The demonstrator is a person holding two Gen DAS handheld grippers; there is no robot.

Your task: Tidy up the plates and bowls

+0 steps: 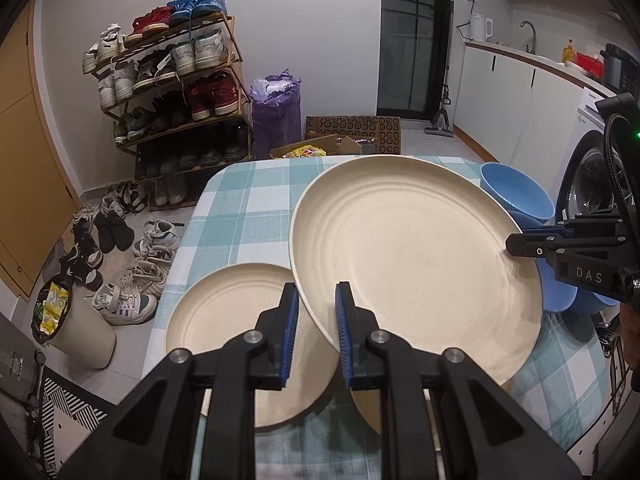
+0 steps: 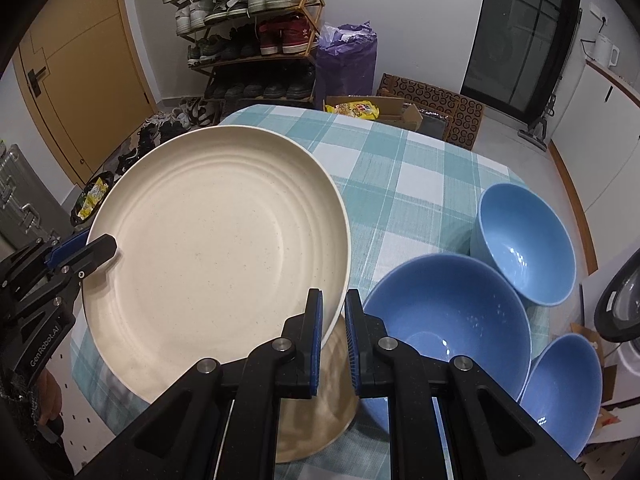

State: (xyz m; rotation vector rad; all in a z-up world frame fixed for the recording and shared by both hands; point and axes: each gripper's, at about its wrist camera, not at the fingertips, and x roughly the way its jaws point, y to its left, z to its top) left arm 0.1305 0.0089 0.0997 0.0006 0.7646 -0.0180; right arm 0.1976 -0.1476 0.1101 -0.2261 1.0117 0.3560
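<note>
A large cream plate (image 1: 416, 264) (image 2: 216, 248) is held tilted above the checked table between both grippers. My left gripper (image 1: 317, 320) has its jaws around the plate's near-left rim, with a small gap showing. My right gripper (image 2: 333, 326) has its jaws around the opposite rim; it also shows in the left wrist view (image 1: 520, 246). A smaller cream plate (image 1: 240, 332) lies on the table under the left gripper. Another cream plate (image 2: 320, 408) lies beneath the raised one. Three blue bowls (image 2: 448, 320) (image 2: 524, 240) (image 2: 564, 396) stand at the right.
The table has a teal checked cloth (image 2: 400, 168). Beyond its far edge stand a shoe rack (image 1: 172, 80), a purple bag (image 1: 276, 108) and cardboard boxes (image 1: 352, 132). Shoes and a bin (image 1: 80, 320) sit on the floor at left. A washing machine (image 1: 592, 184) is at right.
</note>
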